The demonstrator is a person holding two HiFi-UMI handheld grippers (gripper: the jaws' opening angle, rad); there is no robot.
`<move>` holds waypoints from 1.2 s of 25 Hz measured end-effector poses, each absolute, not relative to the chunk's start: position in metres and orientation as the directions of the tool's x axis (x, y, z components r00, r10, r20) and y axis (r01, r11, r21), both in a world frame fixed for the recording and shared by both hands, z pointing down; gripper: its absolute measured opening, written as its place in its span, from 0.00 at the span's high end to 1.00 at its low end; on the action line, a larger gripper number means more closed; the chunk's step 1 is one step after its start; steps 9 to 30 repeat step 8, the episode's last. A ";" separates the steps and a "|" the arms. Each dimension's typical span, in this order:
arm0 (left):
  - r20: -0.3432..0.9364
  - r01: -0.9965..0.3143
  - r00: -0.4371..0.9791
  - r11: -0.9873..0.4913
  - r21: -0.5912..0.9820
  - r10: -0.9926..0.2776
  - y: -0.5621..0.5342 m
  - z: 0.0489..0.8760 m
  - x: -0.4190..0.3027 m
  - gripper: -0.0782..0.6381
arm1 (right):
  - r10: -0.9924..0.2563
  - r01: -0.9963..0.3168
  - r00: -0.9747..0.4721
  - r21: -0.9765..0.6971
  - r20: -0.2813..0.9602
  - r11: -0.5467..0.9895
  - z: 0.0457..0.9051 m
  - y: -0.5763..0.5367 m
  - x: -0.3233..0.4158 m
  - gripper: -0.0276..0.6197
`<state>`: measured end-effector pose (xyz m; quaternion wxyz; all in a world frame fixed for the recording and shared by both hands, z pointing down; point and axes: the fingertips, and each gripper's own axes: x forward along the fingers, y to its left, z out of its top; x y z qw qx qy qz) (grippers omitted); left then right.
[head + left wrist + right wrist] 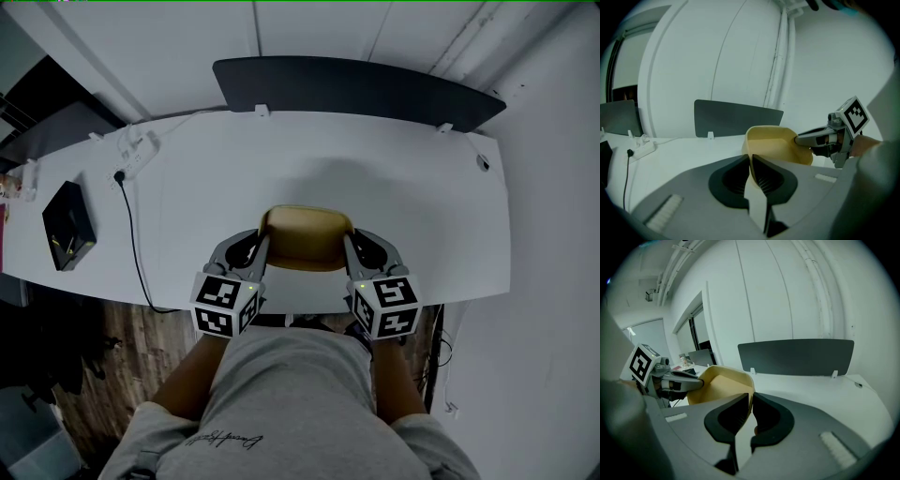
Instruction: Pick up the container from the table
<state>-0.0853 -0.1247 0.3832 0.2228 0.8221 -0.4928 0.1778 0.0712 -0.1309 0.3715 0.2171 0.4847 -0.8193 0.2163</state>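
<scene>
Left tongs (262, 242) and right tongs (349, 244) pinch opposite rims of the tan container (307, 239), at the front of the white counter (281, 159). A dark divider panel (356, 89) backs it; a power strip (136, 155) lies far left.

the container (305, 234) is a tan, open-topped tub with a rounded-rectangle outline, thin walls and soft corners, and its inside is bare. in the head view it sits just below the middle of the frame, long side running left to right, mouth facing up. the left gripper (255, 246) has its jaws pinched on the wall at the tub's left end, and the right gripper (354, 246) pinches the wall at its right end. in the left gripper view it shows right of centre, in the right gripper view left of centre. whether its base rests on anything cannot be told.
</scene>
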 end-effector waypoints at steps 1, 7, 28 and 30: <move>0.512 -0.889 0.451 -0.415 0.191 -0.731 -0.125 0.383 -0.086 0.86 | -0.700 -0.888 -0.436 -0.145 0.566 0.436 0.372 -0.131 0.071 0.89; 0.515 -0.888 0.453 -0.418 0.192 -0.727 -0.124 0.383 -0.086 0.86 | -0.698 -0.888 -0.434 -0.142 0.569 0.437 0.372 -0.131 0.070 0.89; 0.516 -0.888 0.454 -0.418 0.192 -0.727 -0.124 0.383 -0.086 0.86 | -0.698 -0.888 -0.434 -0.141 0.569 0.437 0.371 -0.131 0.070 0.89; 0.516 -0.888 0.454 -0.418 0.192 -0.727 -0.124 0.383 -0.086 0.86 | -0.698 -0.888 -0.434 -0.141 0.569 0.437 0.371 -0.131 0.070 0.89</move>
